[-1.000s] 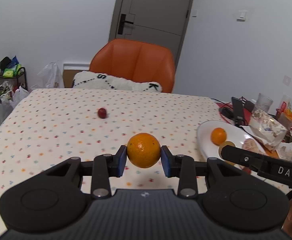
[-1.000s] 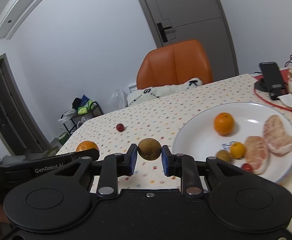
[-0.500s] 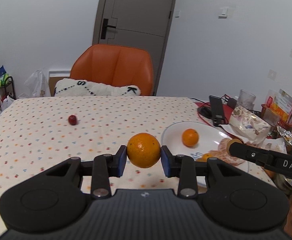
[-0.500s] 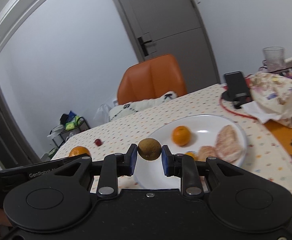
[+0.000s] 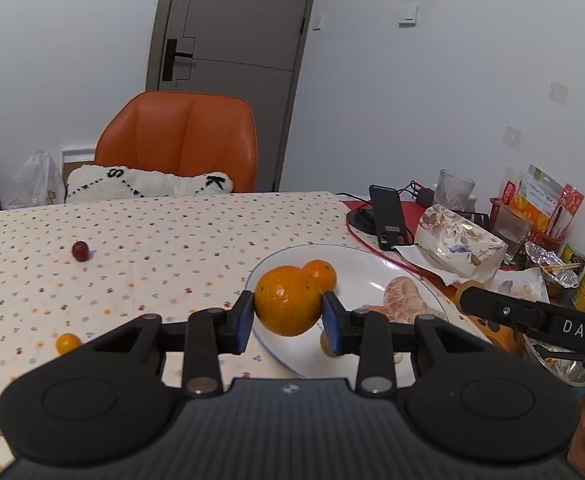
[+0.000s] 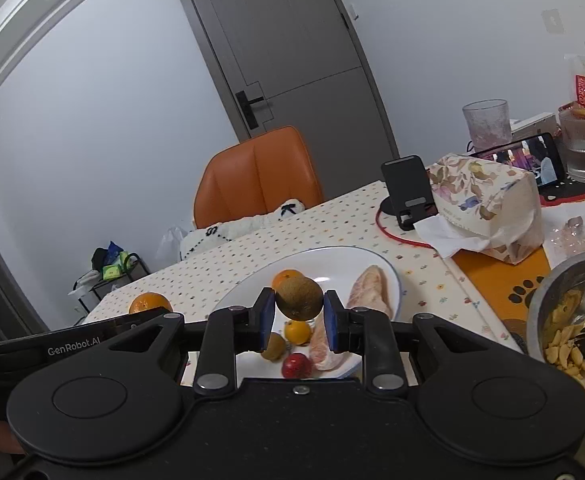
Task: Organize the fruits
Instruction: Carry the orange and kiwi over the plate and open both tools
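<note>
My left gripper (image 5: 287, 317) is shut on a large orange (image 5: 287, 301), held above the left rim of the white plate (image 5: 364, 268). My right gripper (image 6: 298, 321) is shut on a brown kiwi (image 6: 298, 297), held over the same plate (image 6: 332, 258). On the plate lie a small orange (image 5: 320, 273), peeled pomelo segments (image 5: 404, 300), a small yellow fruit (image 6: 297, 332), another brown fruit (image 6: 273, 347) and a red fruit (image 6: 295, 365). A red fruit (image 5: 80, 250) and a small yellow fruit (image 5: 67, 343) lie loose on the dotted tablecloth.
Right of the plate stand a phone on a stand (image 5: 388, 216), a floral tissue box (image 5: 458, 240), glasses (image 6: 486, 124), snack packets and a metal bowl of peelings (image 6: 572, 320). An orange chair (image 5: 180, 144) with a white cushion stands behind the table.
Both grippers have swung to the right with their fruits and now hang over the plate. The plate has come closer in both views.
</note>
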`<state>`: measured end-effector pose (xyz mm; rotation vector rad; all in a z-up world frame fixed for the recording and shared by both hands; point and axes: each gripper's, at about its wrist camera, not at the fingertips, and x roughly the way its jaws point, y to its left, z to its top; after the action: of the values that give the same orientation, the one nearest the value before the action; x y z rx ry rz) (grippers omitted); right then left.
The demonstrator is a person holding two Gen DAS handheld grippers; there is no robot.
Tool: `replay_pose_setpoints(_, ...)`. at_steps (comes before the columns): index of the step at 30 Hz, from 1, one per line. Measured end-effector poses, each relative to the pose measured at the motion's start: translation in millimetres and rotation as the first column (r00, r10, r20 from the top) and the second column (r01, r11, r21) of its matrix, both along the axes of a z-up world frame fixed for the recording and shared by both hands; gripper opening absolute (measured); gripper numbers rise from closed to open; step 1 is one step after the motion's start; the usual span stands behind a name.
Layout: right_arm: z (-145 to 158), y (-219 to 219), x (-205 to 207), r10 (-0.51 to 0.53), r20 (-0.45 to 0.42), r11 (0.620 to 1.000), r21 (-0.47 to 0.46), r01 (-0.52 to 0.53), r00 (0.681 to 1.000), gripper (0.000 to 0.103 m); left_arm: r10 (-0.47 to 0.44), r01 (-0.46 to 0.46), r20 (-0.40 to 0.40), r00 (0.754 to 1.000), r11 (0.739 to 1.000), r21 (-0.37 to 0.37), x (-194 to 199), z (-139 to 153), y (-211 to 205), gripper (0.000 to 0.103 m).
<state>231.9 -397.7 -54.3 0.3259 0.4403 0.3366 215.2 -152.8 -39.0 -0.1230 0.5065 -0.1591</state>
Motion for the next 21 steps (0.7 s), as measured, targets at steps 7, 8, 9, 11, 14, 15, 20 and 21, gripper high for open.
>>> replay_pose_setpoints(7, -8, -1, 12, -0.005, -0.019, 1.000, -0.001, 0.005, 1.000, 0.024, -0.013, 0.013, -0.019, 1.000, 1.000, -0.003, 14, -7, -8, 0.035)
replay_pose_setpoints(8, -9, 0, 14, -0.004, -0.022, 1.000, -0.001, 0.004, 1.000, 0.024, -0.014, 0.014, -0.022, 1.000, 1.000, -0.003, 16, -8, -9, 0.035)
replay_pose_setpoints(9, -11, 0, 16, -0.004, -0.026, 1.000, -0.001, 0.004, 1.000, 0.024, -0.015, 0.014, -0.027, 1.000, 1.000, -0.005, 19, -10, -10, 0.035)
replay_pose_setpoints(11, -13, 2, 20, -0.002, -0.032, 1.000, -0.002, 0.002, 0.999, 0.024, -0.018, 0.017, -0.046, 0.999, 1.000, -0.008, 25, -14, -10, 0.035)
replay_pose_setpoints(14, -18, 6, 27, 0.004, -0.041, 1.000, -0.004, -0.004, 0.999, 0.024, -0.008, 0.008, -0.043, 0.999, 1.000, -0.003, 29, -18, -8, 0.035)
replay_pose_setpoints(15, -19, 7, 29, 0.004, -0.045, 1.000, -0.003, -0.004, 0.999, 0.024, -0.005, 0.005, -0.044, 0.999, 1.000, 0.001, 31, -19, -6, 0.037)
replay_pose_setpoints(20, -24, 14, 40, 0.009, -0.055, 1.000, 0.002, -0.009, 0.998, 0.024, 0.015, -0.015, -0.056, 0.998, 1.000, -0.004, 36, -20, 5, 0.039)
replay_pose_setpoints(21, -25, 16, 42, 0.010, -0.056, 1.000, 0.003, -0.010, 0.998, 0.024, 0.021, -0.021, -0.056, 0.998, 1.000, -0.002, 36, -20, 8, 0.040)
